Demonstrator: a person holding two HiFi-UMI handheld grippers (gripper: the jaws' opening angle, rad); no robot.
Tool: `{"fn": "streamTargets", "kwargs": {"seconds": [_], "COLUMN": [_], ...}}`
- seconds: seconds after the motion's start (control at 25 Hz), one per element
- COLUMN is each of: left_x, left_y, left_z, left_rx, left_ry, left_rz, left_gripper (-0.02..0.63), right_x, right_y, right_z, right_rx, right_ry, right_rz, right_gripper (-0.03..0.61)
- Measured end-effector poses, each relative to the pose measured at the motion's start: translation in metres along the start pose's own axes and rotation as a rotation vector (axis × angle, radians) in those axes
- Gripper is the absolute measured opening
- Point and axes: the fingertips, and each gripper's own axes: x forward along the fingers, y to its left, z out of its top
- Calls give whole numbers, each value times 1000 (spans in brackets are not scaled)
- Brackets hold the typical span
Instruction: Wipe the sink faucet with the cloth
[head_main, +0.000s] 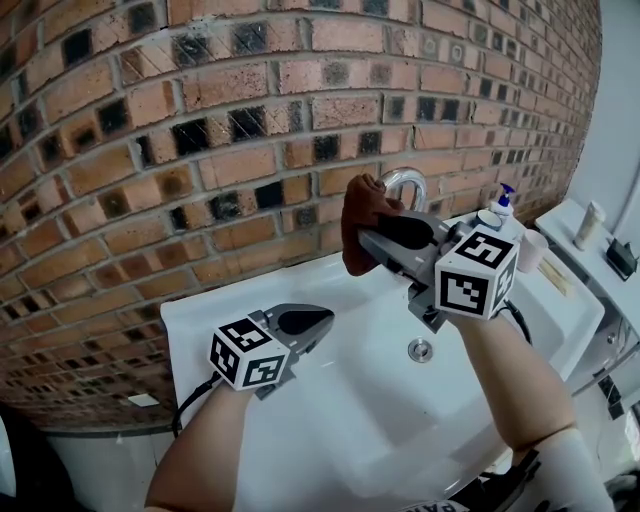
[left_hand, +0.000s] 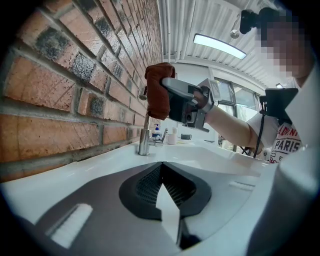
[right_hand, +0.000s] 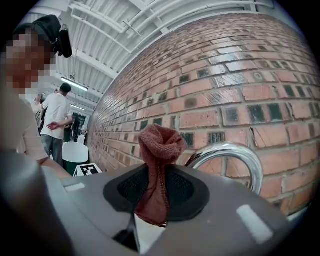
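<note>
- Brick wall backs one glossy white sink.
- One curved chrome faucet, far right.
- Right gripper pinches one knitted rust cloth.
- Left gripper closed, empty.

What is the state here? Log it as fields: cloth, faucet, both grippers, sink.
cloth: reddish-brown, bunched, pinched between the right jaws
right gripper: shut on cloth, held up beside the faucet's arch
faucet: chrome, curved, against the brick wall; contact with cloth unclear
left gripper: jaws together, empty, low over the sink's left side
sink: white, drain showing
</note>
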Motion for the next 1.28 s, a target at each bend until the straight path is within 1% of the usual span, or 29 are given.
{"fn": "streamTargets", "kwargs": {"seconds": [0.32,0.64,0.92,1.12,1.28], "left_x": [0,0,0,0,0], "left_y": [0,0,0,0,0], "left_z": [1,1,1,0,0], "left_rx": [-1,0,0,1,0], "left_ry": [-1,-1,0,1,2], "left_rz": [-1,-1,-2,-2,-2], "left_gripper": [6,6,6,6,6], "right_x": [1,2,-7,-20,-32], "right_y": [-25,-27,-36,-53,-68], "right_z": [-13,-9,8,26,33], "right_rx": [71,55,57,61,60], "right_ry": [23,26,-4,-46,-59], "right_rz": [-60,-71,-94,-128,-164], "right_gripper": [94,94,95,97,97]}}
